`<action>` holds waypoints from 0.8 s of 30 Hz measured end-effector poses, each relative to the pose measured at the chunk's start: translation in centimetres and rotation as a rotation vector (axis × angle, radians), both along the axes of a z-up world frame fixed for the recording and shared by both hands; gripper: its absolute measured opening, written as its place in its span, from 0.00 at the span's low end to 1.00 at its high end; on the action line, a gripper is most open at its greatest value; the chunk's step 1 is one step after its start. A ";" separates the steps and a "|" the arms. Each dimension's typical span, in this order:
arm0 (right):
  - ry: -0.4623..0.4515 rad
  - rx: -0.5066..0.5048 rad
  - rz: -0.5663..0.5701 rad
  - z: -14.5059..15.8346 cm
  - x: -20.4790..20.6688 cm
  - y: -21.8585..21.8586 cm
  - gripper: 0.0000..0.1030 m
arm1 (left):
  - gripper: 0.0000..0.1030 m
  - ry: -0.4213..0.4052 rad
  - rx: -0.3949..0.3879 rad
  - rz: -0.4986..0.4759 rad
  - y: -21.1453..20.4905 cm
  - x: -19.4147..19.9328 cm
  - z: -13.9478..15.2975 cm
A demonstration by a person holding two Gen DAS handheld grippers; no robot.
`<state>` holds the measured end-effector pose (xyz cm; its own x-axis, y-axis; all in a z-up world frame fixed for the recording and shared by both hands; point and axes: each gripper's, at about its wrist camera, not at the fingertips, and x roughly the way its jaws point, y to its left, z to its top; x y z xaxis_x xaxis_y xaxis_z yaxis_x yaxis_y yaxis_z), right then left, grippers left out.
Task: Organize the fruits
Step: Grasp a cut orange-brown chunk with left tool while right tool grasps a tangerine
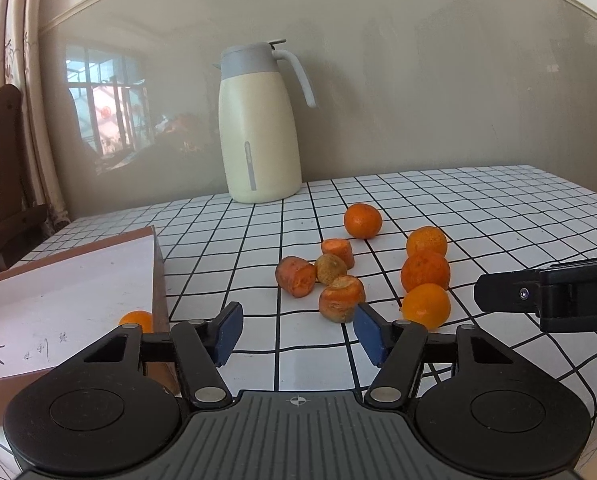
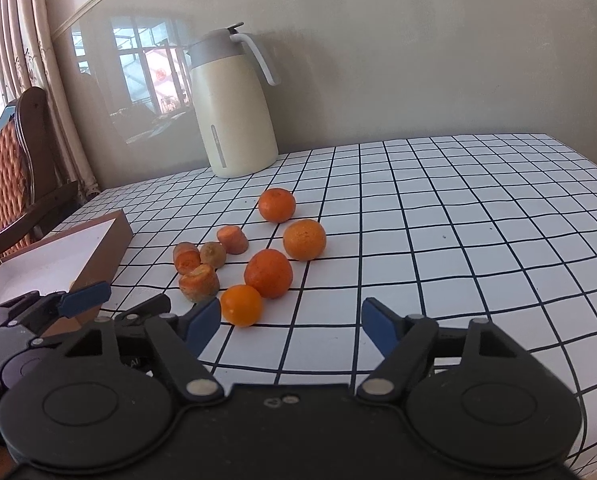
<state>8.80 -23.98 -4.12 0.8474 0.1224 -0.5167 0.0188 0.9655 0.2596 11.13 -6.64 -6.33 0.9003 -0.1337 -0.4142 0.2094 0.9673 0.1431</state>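
1. Tablecloth [image 2: 458, 220], white with a black grid, runs off the near and right edges.
2. Box [image 1: 78, 280] at near left is cut off; faint handwriting inside is unreadable.
3. Right gripper [image 2: 290, 324] stands spread over bare cloth; a letter "D" shows on its body in the left view.
4. Left gripper [image 1: 298, 334] is spread, gripping nothing.
5. Oranges [image 1: 426, 306] and carrot chunks [image 1: 340, 298] lie clustered mid-table; one orange in the box [image 1: 137, 320] is half hidden.

An orange [image 1: 137, 320] in the box [image 1: 58, 292] is half hidden; the box is cut off at the left edge.
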 end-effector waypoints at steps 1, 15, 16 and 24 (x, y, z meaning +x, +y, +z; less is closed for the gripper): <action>0.000 0.001 0.000 0.0 0.0 0.1 0.69 | 0.60 0.002 -0.002 0.001 0.0 0.1 0.0; 0.010 0.029 -0.004 -0.5 1.5 0.8 0.65 | 0.59 0.029 -0.018 -0.018 -1.0 2.0 -0.3; 0.010 0.029 -0.005 -0.5 1.5 0.8 0.65 | 0.59 0.031 -0.018 -0.022 -1.1 2.1 -0.3; 0.011 0.047 -0.029 -0.6 1.5 -0.2 0.64 | 0.49 0.069 -0.045 -0.036 -2.4 3.3 -0.6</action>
